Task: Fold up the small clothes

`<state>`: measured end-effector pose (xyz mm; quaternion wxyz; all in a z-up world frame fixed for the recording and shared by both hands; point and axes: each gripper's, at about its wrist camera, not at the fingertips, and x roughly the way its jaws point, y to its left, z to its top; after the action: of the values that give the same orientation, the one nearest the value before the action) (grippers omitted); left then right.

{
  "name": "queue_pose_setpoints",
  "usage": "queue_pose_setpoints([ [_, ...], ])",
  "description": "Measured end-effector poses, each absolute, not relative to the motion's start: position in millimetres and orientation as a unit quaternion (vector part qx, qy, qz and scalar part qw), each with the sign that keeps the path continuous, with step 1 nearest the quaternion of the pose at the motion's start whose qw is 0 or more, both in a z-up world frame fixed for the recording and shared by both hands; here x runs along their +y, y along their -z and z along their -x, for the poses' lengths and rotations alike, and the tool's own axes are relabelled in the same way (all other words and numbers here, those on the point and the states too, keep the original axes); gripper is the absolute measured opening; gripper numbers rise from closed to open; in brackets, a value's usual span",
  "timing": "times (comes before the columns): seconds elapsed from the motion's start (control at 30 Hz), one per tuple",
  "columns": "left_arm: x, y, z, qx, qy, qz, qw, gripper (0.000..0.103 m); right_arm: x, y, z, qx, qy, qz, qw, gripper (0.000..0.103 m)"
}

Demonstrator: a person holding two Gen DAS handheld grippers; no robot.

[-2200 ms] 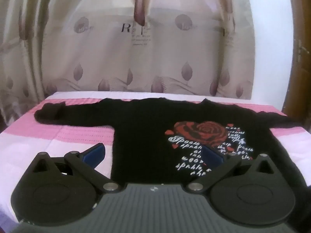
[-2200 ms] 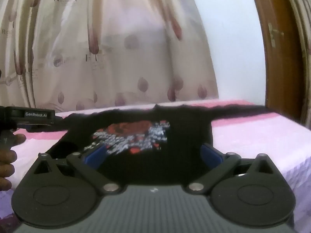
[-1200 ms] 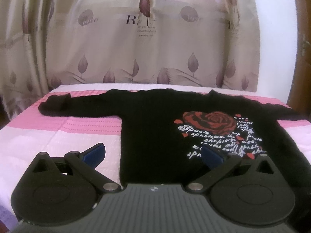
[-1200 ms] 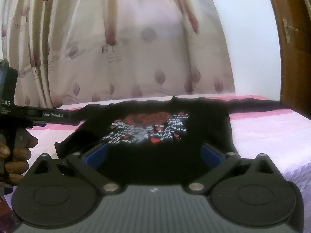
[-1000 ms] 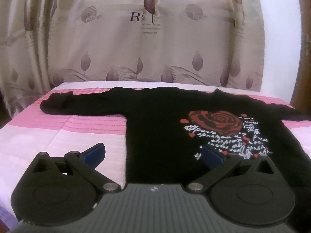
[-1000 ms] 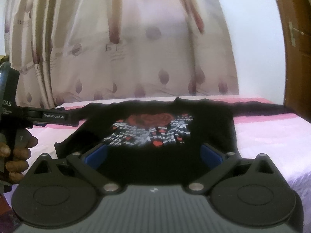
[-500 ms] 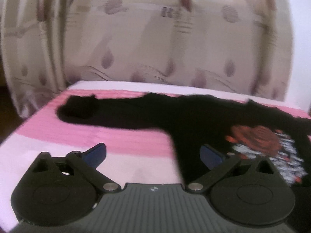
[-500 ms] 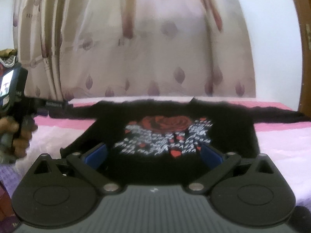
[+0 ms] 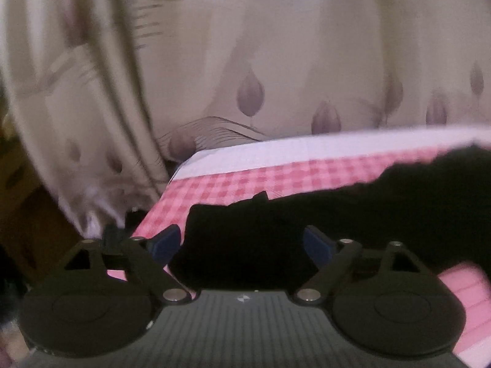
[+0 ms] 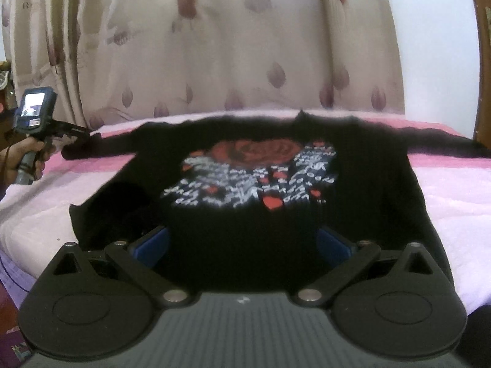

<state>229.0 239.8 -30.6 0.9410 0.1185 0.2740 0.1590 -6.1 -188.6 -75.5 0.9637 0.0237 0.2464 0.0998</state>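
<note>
Your black knit sweater with the red rose print lies flat on the pink-checked bed. Your left gripper hovers at its sleeve cuff, fingers wide; your right gripper faces the hem, fingers wide, empty.

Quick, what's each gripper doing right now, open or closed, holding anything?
Left gripper: open, holding nothing, at the sweater sleeve end.
Right gripper: open, holding nothing, over the sweater's hem.

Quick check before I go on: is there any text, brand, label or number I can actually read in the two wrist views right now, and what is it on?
Nothing reads cleanly.
White script on the black sweater, below its red rose: lettering, too blurred to read.
Faint mark on the curtain, top left: perhaps "R", not certain.
Small screen on the left gripper: lit, too small to read.
Left wrist view: no text.
</note>
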Motion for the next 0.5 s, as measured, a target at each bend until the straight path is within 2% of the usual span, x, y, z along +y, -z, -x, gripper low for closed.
queue_pose_setpoints([
  [0.03,241,36,-237,0.28,-0.164,-0.132,0.937,0.082,-188,75,5,0.249,-0.098,-0.022,0.963,0.103],
  [0.07,244,41,-246,0.293,-0.166,-0.137,0.931,0.064,-188,75,4,0.25,-0.096,-0.021,0.963,0.103],
  [0.1,249,47,-252,0.308,-0.165,-0.134,0.927,0.038,-188,74,4,0.25,-0.095,-0.021,0.963,0.103],
  [0.13,254,53,-255,0.324,-0.163,-0.126,0.923,0.024,-188,73,3,0.251,-0.093,-0.022,0.963,0.103],
  [0.17,263,56,-257,0.329,-0.163,-0.113,0.923,0.017,-189,72,2,0.251,-0.093,-0.022,0.963,0.103],
  [0.3,293,40,-239,0.298,-0.196,-0.072,0.931,0.014,-190,68,0,0.248,-0.085,-0.017,0.965,0.103],
  [0.4,341,25,-222,0.281,-0.257,-0.02,0.924,0.013,-194,68,-2,0.251,-0.083,-0.023,0.964,0.103],
  [0.43,358,23,-217,0.28,-0.275,-0.01,0.92,0.01,-195,69,-2,0.252,-0.081,-0.026,0.964,0.103],
  [0.5,394,24,-209,0.296,-0.308,0.017,0.904,0.012,-196,71,-3,0.256,-0.083,-0.032,0.963,0.103],
])
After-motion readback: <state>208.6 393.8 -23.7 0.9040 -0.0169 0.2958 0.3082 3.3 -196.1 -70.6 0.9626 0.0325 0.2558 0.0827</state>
